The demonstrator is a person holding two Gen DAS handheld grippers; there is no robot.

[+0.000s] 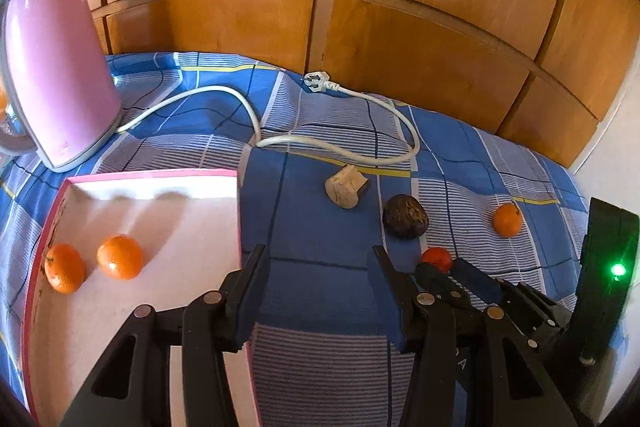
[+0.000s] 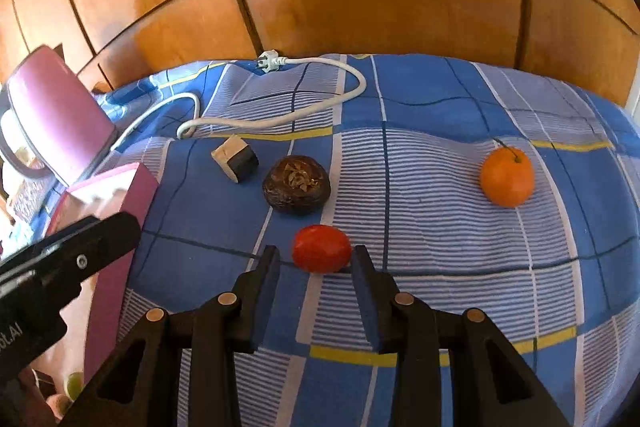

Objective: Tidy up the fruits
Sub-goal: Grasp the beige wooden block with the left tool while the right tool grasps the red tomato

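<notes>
Right gripper [image 2: 314,263] jaws partly apart, empty, on either side of the near edge of a red fruit [image 2: 321,248] that lies on the blue checked cloth [image 2: 440,235]; pads not pressing it. Beyond it, a dark brown fruit [image 2: 296,183] and a small wooden block [image 2: 235,158]; ahead to the right, well apart, an orange [image 2: 507,177]. Left gripper [image 1: 316,267] stands moderately open, holding nothing, straddling the right wall of the pink tray [image 1: 239,211]. Two oranges [image 1: 120,257] lie in the tray left of it. Pink kettle [image 1: 56,67] and white cord [image 1: 340,147] sit farther ahead.
</notes>
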